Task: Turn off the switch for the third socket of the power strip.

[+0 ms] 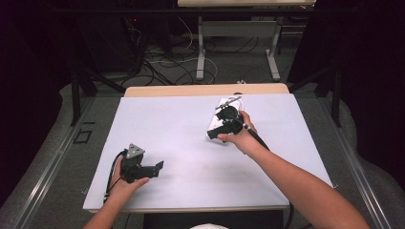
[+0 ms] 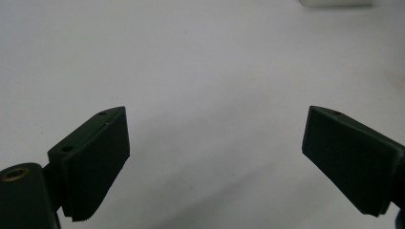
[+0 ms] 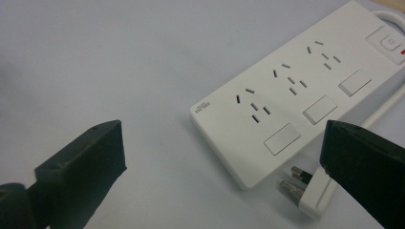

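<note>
Right gripper view: white power strip (image 3: pixel 296 95) lies flat on the tabletop (image 3: pixel 119 57), long axis running from near-centre up toward the far right corner, where the rocker switch (image 3: pixel 390 44) sits. Three socket groups face up, each with its own white button along the near edge. A white plug (image 3: pixel 305 188) with bare metal prongs lies just beside the strip's near end, prongs pointing toward the left of this view; its cord (image 3: pixel 382 109) runs back along the strip's right side.

Right gripper (image 3: pixel 222 164): fingers spread wide, nothing held. The plug sits just inside the right finger (image 3: pixel 367 171), low in the gap, and the strip's near end lies between the two fingers, further out.

High view: right gripper (image 1: pixel 229 121) hovers over the strip (image 1: pixel 220 106) at far centre-right of the tabletop (image 1: pixel 162 119). Left gripper (image 1: pixel 157 167) is at the near left, well apart from the strip.

Left gripper view: fingers (image 2: pixel 95 162) wide open, empty, bare tabletop between them; a white edge at the top right is probably the strip, too little visible to be sure.

Judgement: right hand is the nearer one. Plug is the likely target; a grasp would need the fingers shifted right and down, closing across the plug body.
</note>
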